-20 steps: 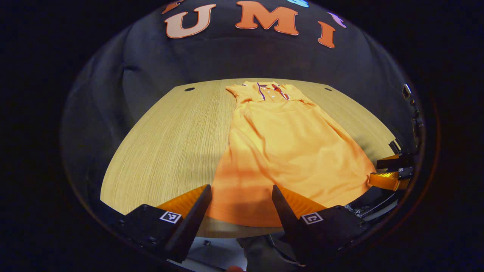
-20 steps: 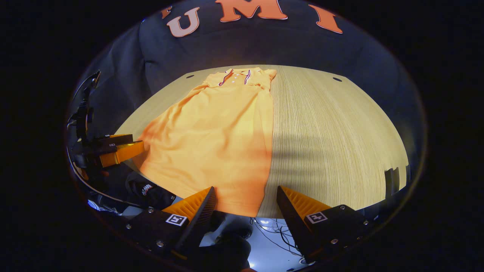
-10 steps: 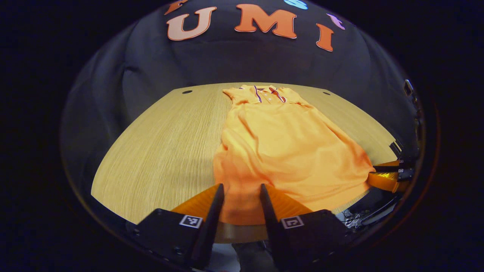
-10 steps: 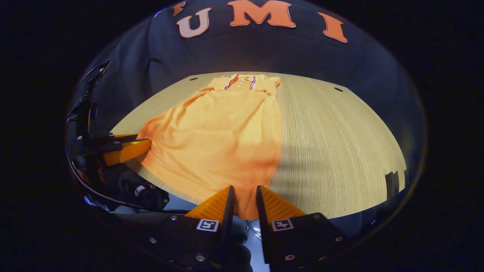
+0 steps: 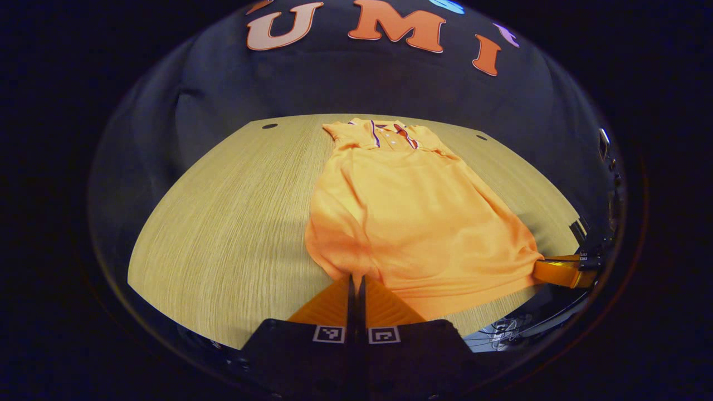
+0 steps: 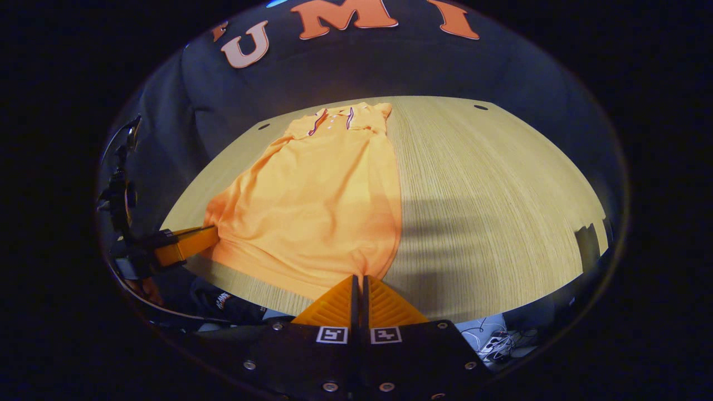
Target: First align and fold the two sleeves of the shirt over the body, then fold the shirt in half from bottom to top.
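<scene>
An orange polo shirt [image 5: 412, 211] lies lengthwise on the wooden table [image 5: 223, 223], collar at the far end, both sleeves folded in over the body. My left gripper [image 5: 355, 278] is shut on the shirt's near left hem corner, which is lifted a little off the table. In the right gripper view the same shirt [image 6: 317, 200] stretches away to the left. My right gripper [image 6: 360, 278] is shut on its near right hem corner. Each view also shows the other gripper [image 5: 562, 268] [image 6: 178, 248] at the shirt's opposite hem corner.
The table's near edge [image 6: 267, 298] runs just under the hem, with cables and floor below it. Bare wood lies left of the shirt in the left gripper view and right of it [image 6: 490, 195] in the right gripper view. Small dark holes [image 5: 269, 126] mark the far table corners.
Both grippers went from wide open to shut on the shirt's hem corners. The hem has been drawn up and away from the table's near edge, bunching the lower cloth.
</scene>
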